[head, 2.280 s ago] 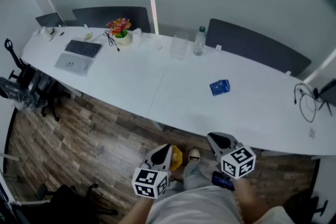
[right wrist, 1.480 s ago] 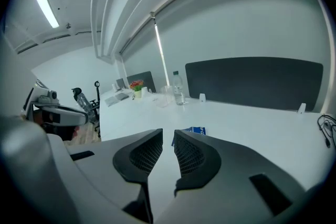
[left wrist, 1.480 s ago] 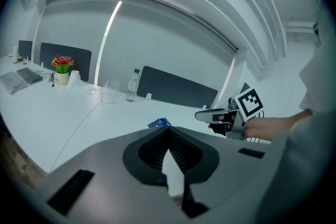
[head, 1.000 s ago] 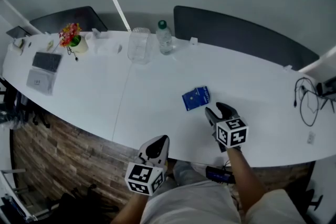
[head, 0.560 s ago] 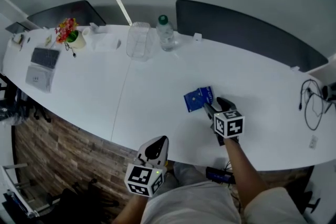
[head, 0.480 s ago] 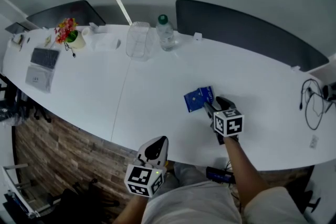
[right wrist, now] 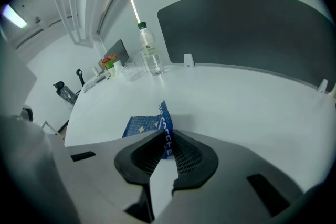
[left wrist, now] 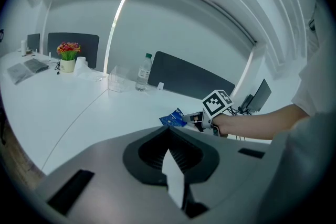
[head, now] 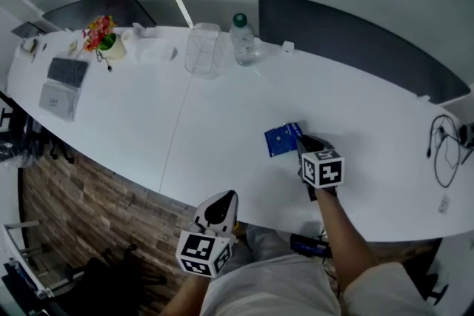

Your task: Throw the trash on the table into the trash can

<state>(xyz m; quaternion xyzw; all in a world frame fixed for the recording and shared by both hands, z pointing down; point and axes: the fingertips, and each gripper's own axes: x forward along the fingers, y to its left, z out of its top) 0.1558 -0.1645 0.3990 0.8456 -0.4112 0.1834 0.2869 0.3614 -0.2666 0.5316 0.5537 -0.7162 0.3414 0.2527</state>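
A blue packet (head: 280,138) lies on the white table (head: 222,115), right of the middle. My right gripper (head: 302,144) is at the packet's right edge. Its jaws have just been closing, and they now pinch that upturned edge of the blue packet (right wrist: 161,131). In the left gripper view the right gripper (left wrist: 195,118) holds the blue packet (left wrist: 172,119) just off the tabletop. My left gripper (head: 220,205) hangs shut and empty below the table's near edge, over the floor.
Along the table's far side stand a water bottle (head: 241,30), a clear plastic cup (head: 204,48), a flower pot (head: 104,37) and a laptop (head: 63,78). Cables (head: 444,152) lie at the right end. Dark chairs (head: 348,33) stand behind the table. No trash can is in view.
My right gripper moved forward and down to the packet's right edge and its jaws closed on it. The left gripper stayed in place below the table edge.
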